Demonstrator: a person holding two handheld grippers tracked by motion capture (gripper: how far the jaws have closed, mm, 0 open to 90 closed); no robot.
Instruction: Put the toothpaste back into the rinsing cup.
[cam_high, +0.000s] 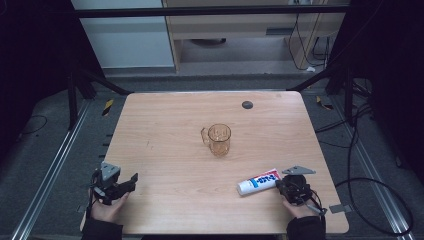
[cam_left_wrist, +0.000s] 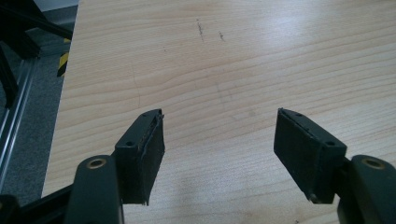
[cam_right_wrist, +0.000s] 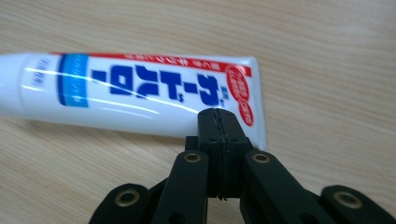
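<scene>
My left claw (cam_left_wrist: 218, 154), jaws spread, hovers near the bench's (cam_high: 165, 150) left front edge; my right claw (cam_right_wrist: 219, 122), pressed closed and empty, overlaps the tube (cam_high: 258, 181). The mug (cam_high: 218, 139) stands centrally, well apart.

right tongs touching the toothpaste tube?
Cannot tell. In the right gripper view the shut right tongs overlap the toothpaste tube's flat end, but neither contact nor gap shows plainly.

I see a wooden table (cam_high: 170, 150) on grey floor (cam_high: 45, 150); pale cabinets (cam_high: 125, 40) stand far, cables (cam_high: 370, 185) right.
</scene>
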